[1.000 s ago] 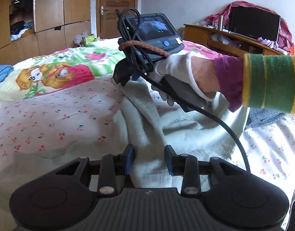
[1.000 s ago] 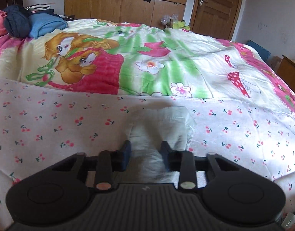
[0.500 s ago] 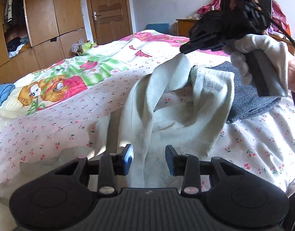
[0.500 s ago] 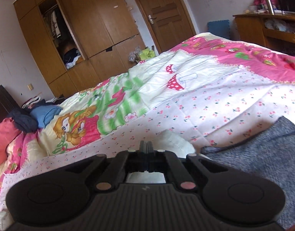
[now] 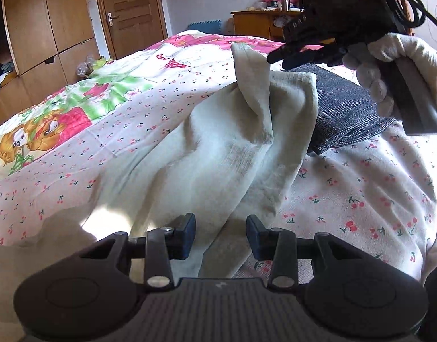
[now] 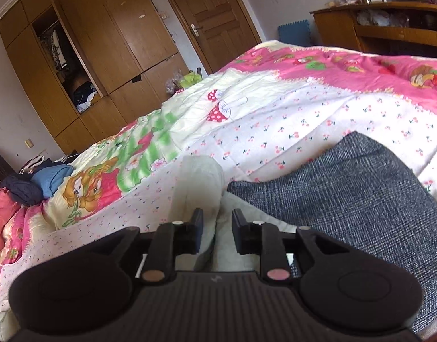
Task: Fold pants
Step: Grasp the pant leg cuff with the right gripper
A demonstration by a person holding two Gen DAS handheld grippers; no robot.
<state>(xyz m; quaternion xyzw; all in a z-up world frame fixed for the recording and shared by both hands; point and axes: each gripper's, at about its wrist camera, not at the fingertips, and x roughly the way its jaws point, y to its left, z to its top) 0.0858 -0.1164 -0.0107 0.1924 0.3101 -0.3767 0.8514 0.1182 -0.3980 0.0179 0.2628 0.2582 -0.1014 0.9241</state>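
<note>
Pants (image 5: pixel 218 148) released: right gripper (image 6: pixel 217 225) jaws now parted; left gripper (image 5: pixel 220 232) jaws wide.

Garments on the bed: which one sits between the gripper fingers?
The cream-white fleecy pants, draped through both open grippers; the dark grey woven garment lies folded flat beside them, untouched.

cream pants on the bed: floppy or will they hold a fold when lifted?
Likely floppy: the cream fleecy pants sag in deep creases below the right gripper. Probably light, since the raised corner stands unsupported. The fuzzy nap should grip the left gripper pads rather than slip.
</note>
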